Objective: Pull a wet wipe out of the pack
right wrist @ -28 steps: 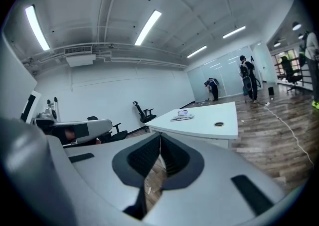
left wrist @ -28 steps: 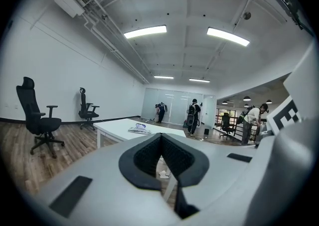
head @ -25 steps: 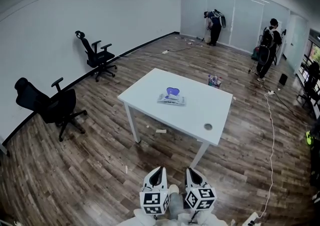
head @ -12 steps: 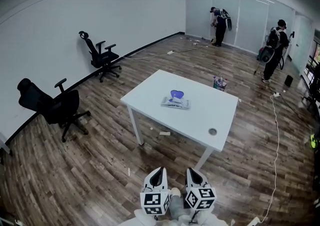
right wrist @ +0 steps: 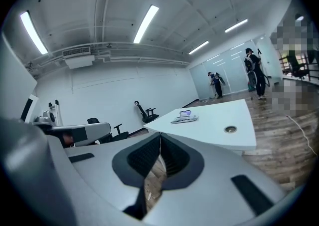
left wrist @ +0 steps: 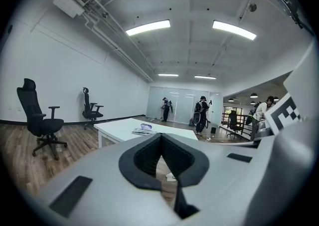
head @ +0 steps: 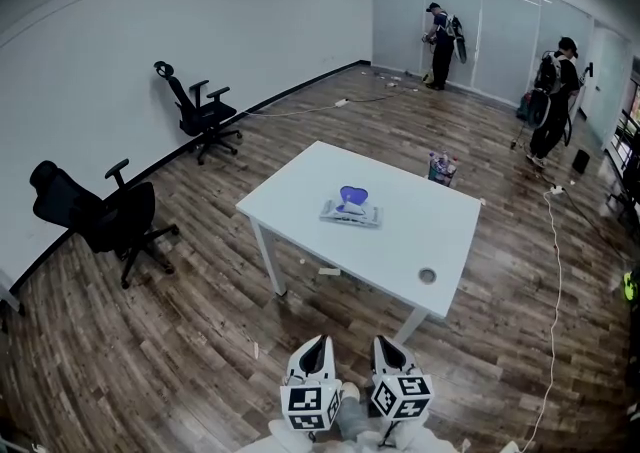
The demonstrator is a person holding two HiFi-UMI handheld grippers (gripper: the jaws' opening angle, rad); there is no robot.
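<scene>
A flat wet wipe pack (head: 351, 209) with a purple lid lies near the middle of the white table (head: 300, 181), well ahead of me. The same pack (left wrist: 142, 130) shows small in the left gripper view, and the pack (right wrist: 184, 117) also appears in the right gripper view. My left gripper (head: 315, 348) and right gripper (head: 386, 350) are held close together low in the head view, far short of the table. Both are shut with nothing between the jaws, as seen on the left gripper (left wrist: 161, 139) and right gripper (right wrist: 159, 139).
Two black office chairs (head: 98, 217) (head: 197, 111) stand by the left wall. Two people (head: 441, 34) (head: 552, 91) work at the far glass wall. A small multicoloured object (head: 438, 168) sits on the floor past the table, and a white cable (head: 552, 271) runs along the floor at right.
The view has shifted slightly, so the table sits a little lower and nearer in the head view. Both grippers keep the same place and stay shut.
</scene>
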